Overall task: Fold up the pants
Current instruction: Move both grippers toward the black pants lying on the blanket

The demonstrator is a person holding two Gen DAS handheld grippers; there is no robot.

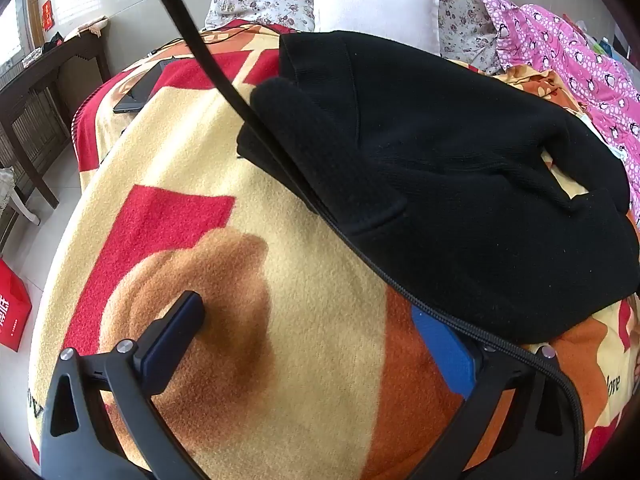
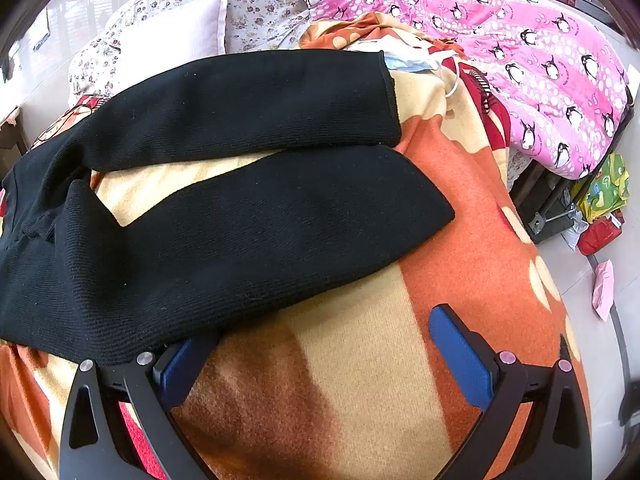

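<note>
**Ana:** Left wrist view first. The left gripper (image 1: 320, 344) hangs over the blanket (image 1: 180, 184), jaws spread wide, nothing between them. One blue pad sits just under the near hem of the black pants (image 1: 460, 184).

**Ben:** And the pants lie toward the far side of the bed, waist end bunched up, a fold of fabric doubled over near the middle. Thick knit, matte, a bit lumpy there. A black cable (image 1: 224, 80) runs across the frame and over the cloth's edge.

**Ana:** White pillow (image 1: 376, 8) up by the head of the bed, pink penguin quilt (image 1: 568, 64) at the far right corner. Out of the way, so the middle stays free for folding, I'd guess.

**Ben:** Right wrist view now. The right gripper (image 2: 324, 352) is wide apart too, empty, low over the blanket (image 2: 360, 380) at the near edge.

**Ana:** Here the pants (image 2: 240, 232) show both legs stretched across the bed, splayed in a narrow V, cuffs pointing right. Fairly flat, ribbed texture.

**Ben:** Its left pad just touches or tucks under the near leg's edge; hard to say which. Looks poised to pinch that leg and bring it onto the other.
</note>
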